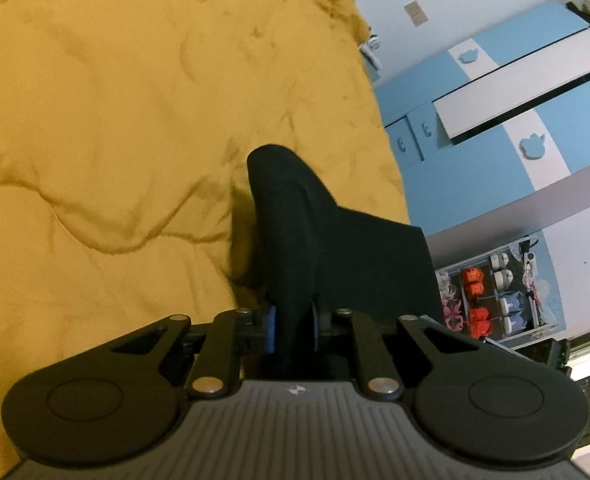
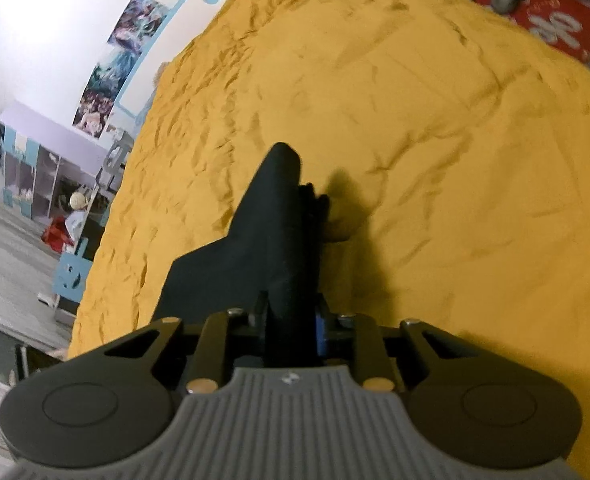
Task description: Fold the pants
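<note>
The left tool (image 1: pixel 293 322) has its blue-padded jaws nearly closed, pinching a thick fold of the black pants (image 1: pixel 315 232). The cloth is matte and soft; it rises from the pads in a rounded hump, with a flat panel spreading to the right. The right tool (image 2: pixel 291 320) grips the same garment in the same way, jaws narrow around a bunched ridge of the pants (image 2: pixel 271 232) that tapers to a blunt point, with a flat panel spreading to the left. In both views the pants hang from the tools above the bed, casting a dark shadow. The mustard-yellow quilt (image 1: pixel 95 120) beneath is puffy and stitched, finely creased all over. Beyond its edge stand glossy blue-and-white cabinets (image 1: pixel 515 92).
</note>
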`<action>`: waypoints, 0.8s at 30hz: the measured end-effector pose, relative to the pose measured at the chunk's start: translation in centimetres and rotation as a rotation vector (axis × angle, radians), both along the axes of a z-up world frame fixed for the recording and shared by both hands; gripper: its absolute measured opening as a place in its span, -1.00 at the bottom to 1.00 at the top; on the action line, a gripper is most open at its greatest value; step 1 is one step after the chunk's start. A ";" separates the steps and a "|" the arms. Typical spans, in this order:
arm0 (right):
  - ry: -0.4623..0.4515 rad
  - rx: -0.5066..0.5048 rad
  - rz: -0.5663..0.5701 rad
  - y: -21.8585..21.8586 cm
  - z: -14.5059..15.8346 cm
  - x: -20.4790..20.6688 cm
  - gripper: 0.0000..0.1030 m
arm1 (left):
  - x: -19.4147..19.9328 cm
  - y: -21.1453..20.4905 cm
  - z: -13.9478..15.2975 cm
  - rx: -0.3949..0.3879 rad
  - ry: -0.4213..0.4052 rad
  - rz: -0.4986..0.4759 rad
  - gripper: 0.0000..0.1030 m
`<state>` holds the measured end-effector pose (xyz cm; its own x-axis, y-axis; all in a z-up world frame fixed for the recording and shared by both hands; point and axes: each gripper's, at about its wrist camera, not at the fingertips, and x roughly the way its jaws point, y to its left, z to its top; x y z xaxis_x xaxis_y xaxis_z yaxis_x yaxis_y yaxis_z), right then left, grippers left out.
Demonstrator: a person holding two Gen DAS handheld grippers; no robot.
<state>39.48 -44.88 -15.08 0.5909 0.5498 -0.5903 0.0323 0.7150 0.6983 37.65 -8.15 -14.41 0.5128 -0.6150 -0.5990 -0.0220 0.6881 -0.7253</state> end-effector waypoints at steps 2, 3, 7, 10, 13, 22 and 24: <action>-0.017 -0.007 0.005 0.7 1.4 -0.8 -0.69 | -0.8 0.8 1.2 0.004 -0.015 -0.005 -0.67; -0.021 -0.007 0.005 1.0 2.0 -1.1 -0.69 | -1.1 1.1 1.9 0.013 -0.024 -0.011 -0.67; -0.042 0.008 0.010 3.0 4.6 -3.5 -0.69 | -2.9 2.8 4.8 0.040 -0.046 -0.034 -0.67; -0.052 0.041 0.012 4.7 6.3 -5.4 -0.70 | -4.5 4.5 6.7 0.053 -0.057 -0.049 -0.67; -0.062 0.073 0.025 7.2 7.9 -7.3 -0.69 | -6.4 6.8 8.9 0.082 -0.073 -0.060 -0.67; -0.086 0.158 0.088 16.8 10.7 -12.5 -0.69 | -11.0 14.5 13.3 0.193 -0.074 -0.074 -0.67; -0.083 0.163 0.093 18.9 10.6 -13.5 -0.70 | -11.6 15.5 12.8 0.207 -0.065 -0.077 -0.67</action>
